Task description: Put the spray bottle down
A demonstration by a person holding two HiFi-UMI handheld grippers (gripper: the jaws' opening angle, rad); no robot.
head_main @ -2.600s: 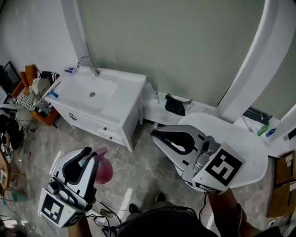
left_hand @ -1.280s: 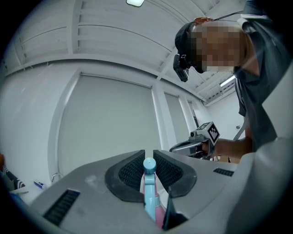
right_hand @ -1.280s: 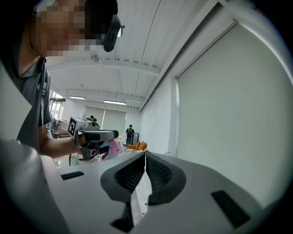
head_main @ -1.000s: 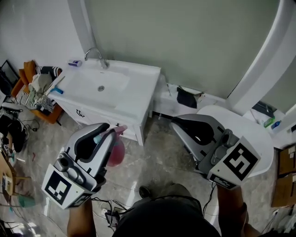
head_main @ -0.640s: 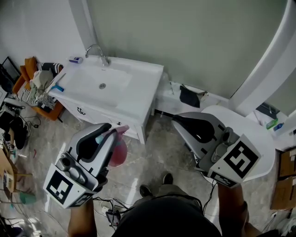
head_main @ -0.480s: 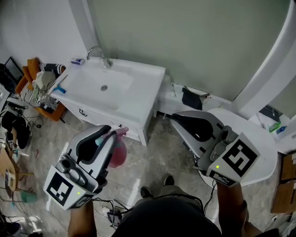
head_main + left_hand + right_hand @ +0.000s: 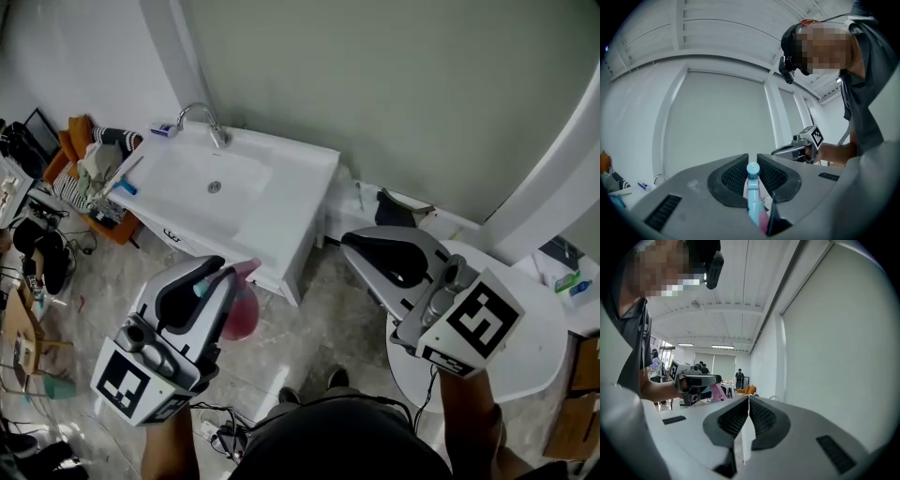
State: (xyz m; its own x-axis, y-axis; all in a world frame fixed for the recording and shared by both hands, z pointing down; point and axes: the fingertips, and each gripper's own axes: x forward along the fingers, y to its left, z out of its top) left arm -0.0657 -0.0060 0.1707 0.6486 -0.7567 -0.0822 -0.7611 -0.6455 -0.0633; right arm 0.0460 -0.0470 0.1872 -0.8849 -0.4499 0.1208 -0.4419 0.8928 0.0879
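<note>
Bottle in the air, not yet set down: the spray bottle (image 7: 238, 307) hangs over the tiled floor (image 7: 319, 314), just in front of the white sink cabinet (image 7: 281, 230), with its pink body below the left gripper (image 7: 221, 274). In the left gripper view its pale blue nozzle (image 7: 753, 169) stands upright in the narrow slot between the ribbed pads, so we read the jaws as closed on the bottle's neck, gripping high up. The right gripper (image 7: 350, 242) hovers well apart over the edge of the round white table (image 7: 534, 361). Its jaws are pressed together with nothing between them, so it plays no part here. Where the bottle should go we cannot tell for sure, but the flat cabinet top beside the basin (image 7: 202, 178) looks the nearest firm spot, and the floor is the other choice. To do this well we would keep the bottle upright all the way and lower it until its base sits flat and takes the weight. Only then would we part the jaws, and just enough to free the neck. With so high a grip the bottle may swing or tip, so we would go slowly and draw the gripper straight back, clear of the nozzle.
</note>
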